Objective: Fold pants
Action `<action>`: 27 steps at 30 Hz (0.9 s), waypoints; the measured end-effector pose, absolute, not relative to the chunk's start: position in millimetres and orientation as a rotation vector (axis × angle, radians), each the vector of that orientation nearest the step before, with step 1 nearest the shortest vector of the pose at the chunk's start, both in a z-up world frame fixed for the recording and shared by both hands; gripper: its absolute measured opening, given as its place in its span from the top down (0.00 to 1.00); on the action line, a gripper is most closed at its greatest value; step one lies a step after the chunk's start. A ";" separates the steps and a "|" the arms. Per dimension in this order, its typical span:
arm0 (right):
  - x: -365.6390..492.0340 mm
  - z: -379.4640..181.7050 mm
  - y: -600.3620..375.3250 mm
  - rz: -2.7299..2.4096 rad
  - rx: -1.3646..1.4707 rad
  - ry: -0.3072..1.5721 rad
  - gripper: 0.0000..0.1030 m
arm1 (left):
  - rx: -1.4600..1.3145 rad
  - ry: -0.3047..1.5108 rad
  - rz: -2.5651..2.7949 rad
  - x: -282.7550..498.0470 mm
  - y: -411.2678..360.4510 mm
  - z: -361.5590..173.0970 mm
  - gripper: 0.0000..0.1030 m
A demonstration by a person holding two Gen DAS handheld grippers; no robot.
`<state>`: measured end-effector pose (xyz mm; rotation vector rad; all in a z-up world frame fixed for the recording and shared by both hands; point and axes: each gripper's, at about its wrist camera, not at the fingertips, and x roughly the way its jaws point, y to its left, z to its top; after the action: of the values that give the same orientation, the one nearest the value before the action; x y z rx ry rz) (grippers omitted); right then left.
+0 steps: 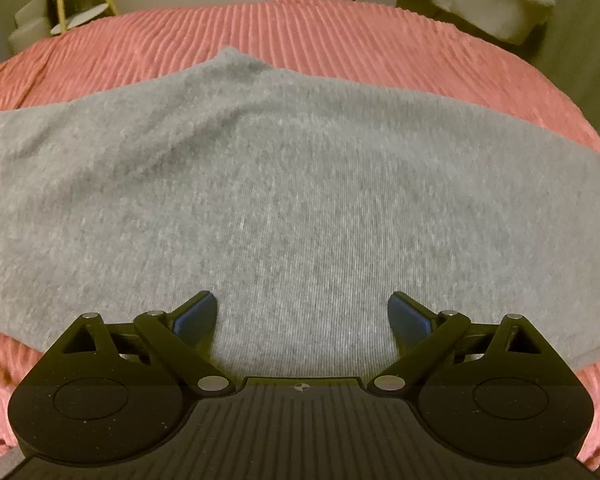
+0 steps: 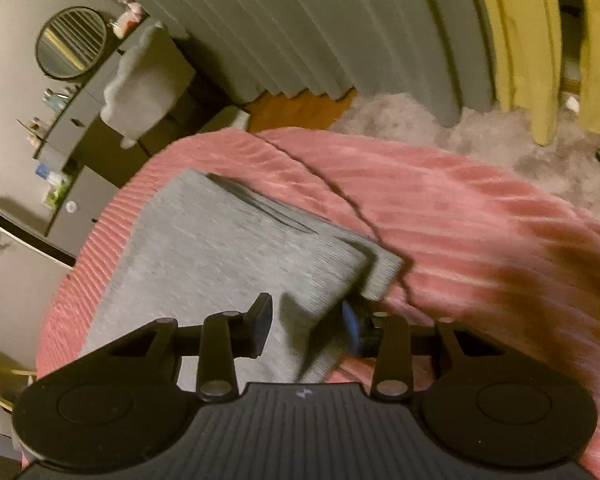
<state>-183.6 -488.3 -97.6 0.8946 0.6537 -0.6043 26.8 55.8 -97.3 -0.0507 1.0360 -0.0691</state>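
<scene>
Grey pants (image 1: 284, 184) lie spread across a pink ribbed bedspread (image 1: 340, 32). My left gripper (image 1: 302, 312) hovers low over the near part of the pants with its jaws wide open and nothing between them. In the right wrist view the pants (image 2: 228, 248) lie folded over, with layered edges at their right end. My right gripper (image 2: 306, 322) is open, with a folded corner of the grey fabric lying between its fingers. The fingers do not pinch it.
The pink bedspread (image 2: 480, 220) falls off toward a shaggy grey rug (image 2: 480, 136) and grey curtains (image 2: 300, 32). A dresser (image 2: 84, 92) with a round mirror stands left. A yellow-legged side table (image 1: 76, 4) and a grey chair (image 1: 504, 4) stand beyond the bed.
</scene>
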 end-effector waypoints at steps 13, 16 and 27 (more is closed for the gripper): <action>-176.9 -77.5 -450.1 -0.643 0.576 0.626 0.96 | -0.043 1.053 -0.078 27.4 57.4 -98.5 0.04; -175.4 -90.5 -455.6 -0.650 0.580 0.683 0.95 | -0.065 1.059 -0.084 28.0 60.4 -98.2 0.04; -257.0 -125.1 -519.8 -0.623 1.147 0.463 0.35 | -0.240 1.093 -0.132 25.4 89.2 -89.6 0.04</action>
<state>-257.0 -519.8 -125.1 1.1472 0.4632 -0.6229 25.4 89.2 -89.6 -0.2400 1.0935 -0.1318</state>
